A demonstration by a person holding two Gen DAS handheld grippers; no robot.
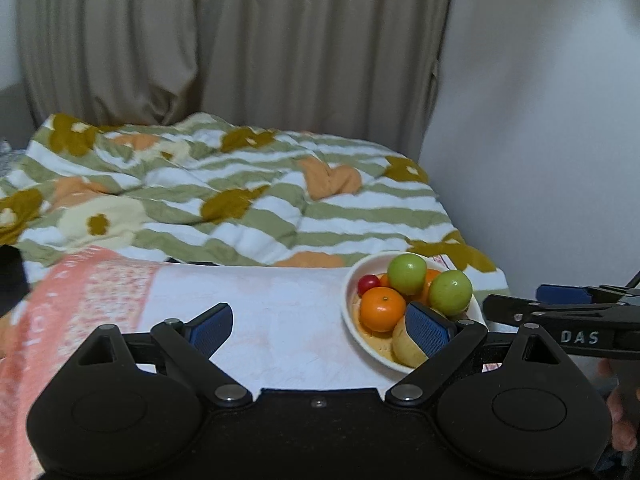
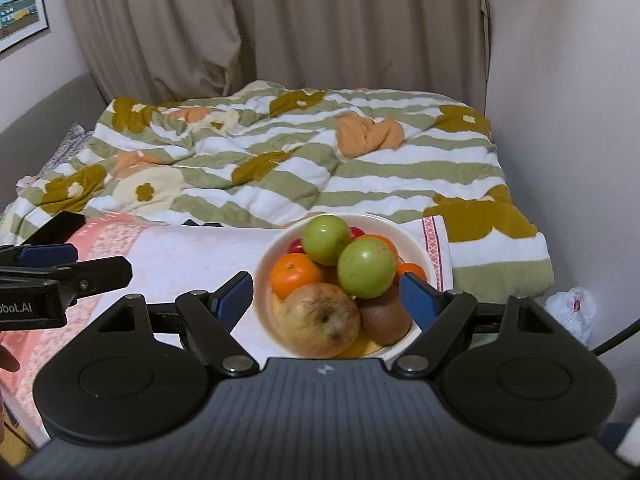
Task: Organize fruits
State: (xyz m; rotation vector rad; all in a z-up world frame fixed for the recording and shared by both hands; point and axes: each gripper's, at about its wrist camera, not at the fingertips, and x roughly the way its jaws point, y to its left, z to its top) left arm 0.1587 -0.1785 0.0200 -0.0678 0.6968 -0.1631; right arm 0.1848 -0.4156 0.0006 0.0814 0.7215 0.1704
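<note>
A cream bowl (image 2: 416, 246) of fruit stands on a white and pink cloth (image 2: 192, 256). It holds two green apples (image 2: 366, 268), oranges (image 2: 296, 274), a yellowish apple (image 2: 320, 320), a kiwi (image 2: 386, 318) and small red fruits (image 2: 296, 246). My right gripper (image 2: 326, 298) is open and empty, its fingers either side of the bowl's near part. My left gripper (image 1: 320, 324) is open and empty over the cloth, left of the bowl (image 1: 352, 280); its right finger overlaps the bowl's near fruit. Each gripper shows at the edge of the other's view.
A bed with a striped floral quilt (image 2: 304, 160) lies behind the table. Beige curtains (image 2: 280, 20) hang behind it and a white wall (image 2: 568, 80) stands on the right. A white plastic bag (image 2: 572, 312) lies on the floor at right.
</note>
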